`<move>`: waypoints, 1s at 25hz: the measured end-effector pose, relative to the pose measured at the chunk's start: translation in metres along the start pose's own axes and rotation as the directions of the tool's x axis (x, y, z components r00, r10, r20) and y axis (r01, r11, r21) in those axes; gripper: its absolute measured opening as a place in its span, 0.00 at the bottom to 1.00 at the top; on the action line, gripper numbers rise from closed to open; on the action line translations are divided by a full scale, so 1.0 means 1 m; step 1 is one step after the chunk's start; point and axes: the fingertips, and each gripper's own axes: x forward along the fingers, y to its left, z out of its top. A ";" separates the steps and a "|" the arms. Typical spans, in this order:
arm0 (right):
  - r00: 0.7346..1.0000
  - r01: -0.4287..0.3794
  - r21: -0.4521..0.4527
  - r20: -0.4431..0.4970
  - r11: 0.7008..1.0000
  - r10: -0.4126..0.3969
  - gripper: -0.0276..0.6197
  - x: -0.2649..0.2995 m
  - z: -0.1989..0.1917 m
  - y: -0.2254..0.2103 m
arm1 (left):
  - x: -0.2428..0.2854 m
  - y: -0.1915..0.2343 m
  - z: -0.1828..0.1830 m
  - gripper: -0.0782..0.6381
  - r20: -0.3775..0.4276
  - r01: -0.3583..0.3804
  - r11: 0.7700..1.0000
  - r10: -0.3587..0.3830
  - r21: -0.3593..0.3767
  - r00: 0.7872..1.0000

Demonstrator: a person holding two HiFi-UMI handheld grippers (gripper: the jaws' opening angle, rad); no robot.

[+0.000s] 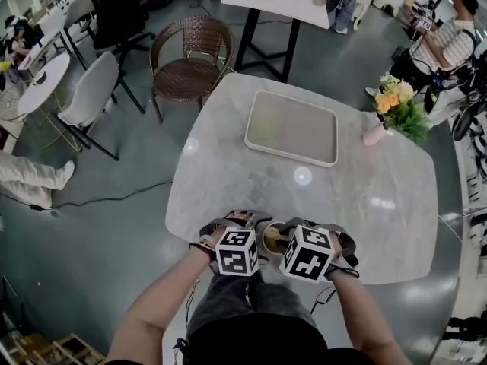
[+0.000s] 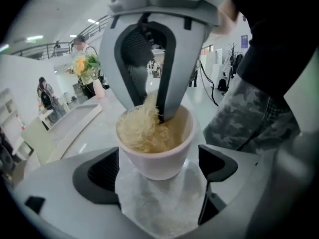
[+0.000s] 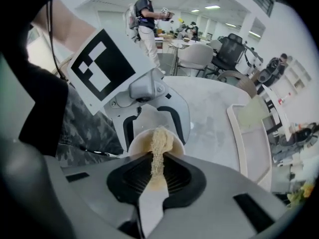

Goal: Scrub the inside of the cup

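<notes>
Left gripper (image 2: 159, 167) wide open, cup (image 2: 155, 151) between jaws, pads clear. Right gripper (image 3: 153, 177) clamped on scrubber (image 3: 159, 146), dipped into cup.

no readable word, brand, number or label was found in any view. only black-and-white square patterns, without letters or digits, were shown on the left gripper's marker cube (image 1: 237, 251) and the right gripper's marker cube (image 1: 308, 252). a small blue sign (image 2: 243, 41), seen far off in the left gripper view, was too blurred to be read.
</notes>
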 end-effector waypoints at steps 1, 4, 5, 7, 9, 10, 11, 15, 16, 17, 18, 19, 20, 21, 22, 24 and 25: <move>1.000 0.003 0.017 0.001 1.000 -0.003 0.14 0.000 0.000 -0.001 | 0.001 0.003 0.001 0.80 0.007 0.016 1.000 -0.016 -0.014 1.000; 1.000 0.005 0.012 0.007 1.000 -0.005 0.14 -0.003 0.000 -0.001 | 0.001 0.007 0.008 0.78 0.030 0.004 1.000 -0.003 -0.030 1.000; 1.000 0.007 0.018 0.013 1.000 -0.007 0.14 -0.005 0.000 -0.002 | 0.000 0.007 0.010 0.74 0.036 -0.021 0.999 0.023 -0.043 0.999; 0.999 0.010 0.049 0.037 0.999 -0.012 0.14 -0.014 0.001 -0.004 | -0.002 0.006 0.010 0.69 0.046 -0.083 0.992 0.087 -0.092 0.995; 0.998 0.006 0.092 0.063 0.996 -0.011 0.14 -0.022 0.002 -0.007 | -0.004 0.007 0.010 0.69 0.046 -0.156 0.974 0.165 -0.162 0.985; 0.998 0.004 0.110 0.067 0.994 -0.011 0.14 -0.024 0.002 -0.008 | -0.005 0.007 0.010 0.69 0.034 -0.200 0.959 0.211 -0.199 0.977; 0.998 0.005 0.122 0.063 0.992 -0.012 0.14 -0.026 0.001 -0.009 | -0.006 0.008 0.010 0.69 0.014 -0.249 0.940 0.259 -0.234 0.966; 1.000 0.012 0.121 0.016 0.993 -0.014 0.14 -0.021 -0.003 -0.007 | -0.006 0.007 0.011 0.68 -0.083 -0.446 0.819 0.448 -0.361 0.890; 1.000 0.015 0.120 0.008 0.993 -0.016 0.14 -0.020 -0.004 -0.006 | -0.006 0.008 0.011 0.68 -0.103 -0.489 0.778 0.491 -0.394 0.865; 1.000 0.019 0.124 0.002 0.992 -0.019 0.14 -0.019 -0.004 -0.006 | -0.007 0.008 0.012 0.68 -0.121 -0.527 0.734 0.532 -0.428 0.838; 1.000 0.023 0.136 -0.003 0.990 -0.022 0.14 -0.019 -0.005 -0.006 | -0.007 0.008 0.012 0.68 -0.137 -0.557 0.692 0.564 -0.459 0.814; 1.000 0.027 0.153 -0.010 0.988 -0.026 0.14 -0.018 -0.007 -0.006 | -0.007 0.007 0.014 0.68 -0.152 -0.577 0.656 0.587 -0.487 0.795; 0.999 0.033 0.173 -0.023 0.984 -0.030 0.14 -0.018 -0.010 -0.007 | -0.006 0.006 0.016 0.68 -0.164 -0.589 0.631 0.600 -0.505 0.783; 0.998 0.042 0.190 -0.043 0.981 -0.034 0.14 -0.017 -0.013 -0.008 | -0.005 0.005 0.019 0.68 -0.171 -0.595 0.621 0.605 -0.510 0.778; 0.997 0.052 0.200 -0.067 0.978 -0.039 0.14 -0.014 -0.017 -0.009 | -0.003 0.003 0.022 0.68 -0.176 -0.596 0.624 0.602 -0.505 0.779; 0.994 0.058 0.197 -0.097 0.979 -0.040 0.14 -0.005 -0.022 -0.009 | 0.002 -0.005 0.025 0.68 -0.179 -0.583 0.656 0.577 -0.479 0.797; 0.995 0.047 0.175 -0.097 0.983 -0.030 0.14 0.000 -0.022 -0.006 | 0.005 -0.010 0.024 0.68 -0.177 -0.568 0.679 0.557 -0.465 0.811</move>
